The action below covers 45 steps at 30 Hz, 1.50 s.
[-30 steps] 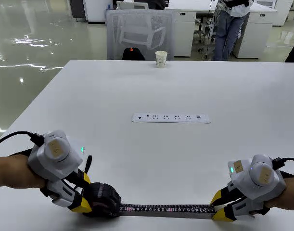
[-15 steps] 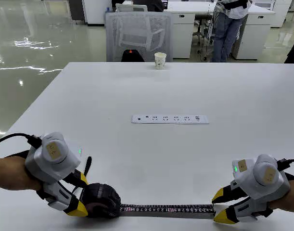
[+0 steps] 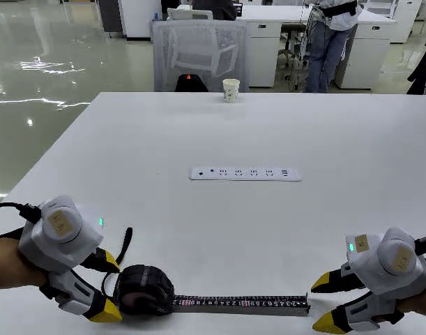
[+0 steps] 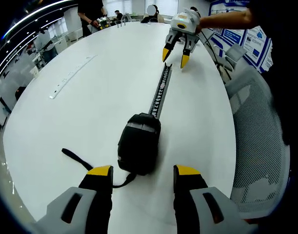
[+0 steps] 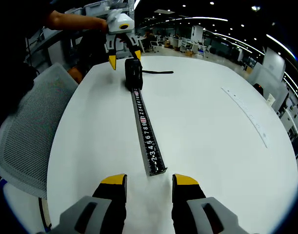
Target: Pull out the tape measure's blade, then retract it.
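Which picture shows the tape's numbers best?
The right gripper view: the blade lies close ahead of its jaws, numbers large. The head view shows it thin and sideways; the left gripper view shows it small beyond the black case.

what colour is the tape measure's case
The case is black, clearest in the left gripper view.

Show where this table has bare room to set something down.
Free: the white tabletop between the white power strip and the extended tape blade, and between the strip and the paper cup. Crowded: the near edge, where the open left gripper, black tape measure case and open right gripper line up.
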Available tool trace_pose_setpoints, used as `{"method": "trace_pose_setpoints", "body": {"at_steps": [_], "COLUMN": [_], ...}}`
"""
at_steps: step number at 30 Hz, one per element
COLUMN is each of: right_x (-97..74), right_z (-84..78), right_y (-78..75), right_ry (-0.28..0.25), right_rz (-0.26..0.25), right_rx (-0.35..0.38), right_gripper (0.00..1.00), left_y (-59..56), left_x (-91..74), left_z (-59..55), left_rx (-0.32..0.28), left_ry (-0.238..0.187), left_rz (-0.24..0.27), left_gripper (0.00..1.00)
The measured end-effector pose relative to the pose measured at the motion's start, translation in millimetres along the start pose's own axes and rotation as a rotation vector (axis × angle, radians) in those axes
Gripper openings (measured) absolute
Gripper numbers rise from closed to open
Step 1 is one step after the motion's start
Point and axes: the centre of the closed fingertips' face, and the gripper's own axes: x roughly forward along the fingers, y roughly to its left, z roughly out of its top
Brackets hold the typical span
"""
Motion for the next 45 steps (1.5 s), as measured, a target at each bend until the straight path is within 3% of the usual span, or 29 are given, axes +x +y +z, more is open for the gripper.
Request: {"method": "trace_pose_setpoints", "body": {"at_steps": [25, 36, 45], "right_x": [-13.5, -14.8, -17.1], "right_z": [5.2, 6.9, 6.0], "right_y": [19.8, 35.0, 46.7], "right_ry": [-0.093, -0.142, -0.171], "right_rz": [-0.115, -0.161, -0.203], "right_rx": [0.117, 0.184, 0.237], "right_gripper": [0.51, 0.57, 0.63], "left_y": [-24.9, -43.2, -51.3], "left_x": [-10.6, -10.4, -11.6], "left_z": [3.6, 6.7, 5.1], "left_rx": [-0.173, -0.254, -0.314], "left_ry": [-0.156, -0.249, -0.299], "left_rz": [0.097, 0.158, 0.203], "left_gripper": [0.6, 0.67, 0.7]}}
